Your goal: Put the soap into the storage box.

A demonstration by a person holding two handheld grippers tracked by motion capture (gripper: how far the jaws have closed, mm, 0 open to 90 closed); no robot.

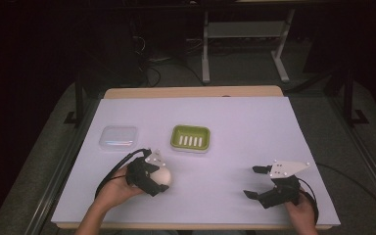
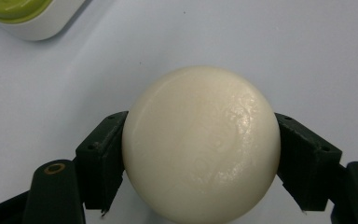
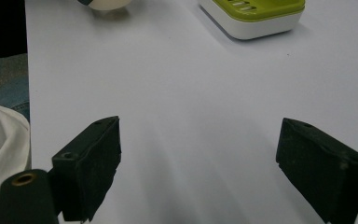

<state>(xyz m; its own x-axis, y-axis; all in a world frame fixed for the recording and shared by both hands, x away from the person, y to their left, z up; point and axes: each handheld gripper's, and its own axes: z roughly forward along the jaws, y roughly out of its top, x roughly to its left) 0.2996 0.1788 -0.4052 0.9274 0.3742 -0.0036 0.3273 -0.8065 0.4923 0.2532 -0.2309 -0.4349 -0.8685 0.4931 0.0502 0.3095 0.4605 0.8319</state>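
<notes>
Cream soap ball (image 2: 200,147) between left hand-held gripper (image 1: 159,180) jaws

Dim room, dark beyond table (image 1: 274,93). White sheet (image 1: 245,127) covered the wooden top. Grey carpet floor (image 1: 245,63) behind, cables (image 1: 149,58) tangled there, white desk frame legs (image 1: 205,54) farther back. Black metal rails (image 1: 367,152) flanked both sides.

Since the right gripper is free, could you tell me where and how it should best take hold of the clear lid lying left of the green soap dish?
The clear lid lies flat on the table, low and rectangular with rounded corners. I would come straight down from above and close the right gripper, whose jaws stand wide open, across its shorter width, on the two long edges. The soap dish sits apart, so there should be room.
</notes>
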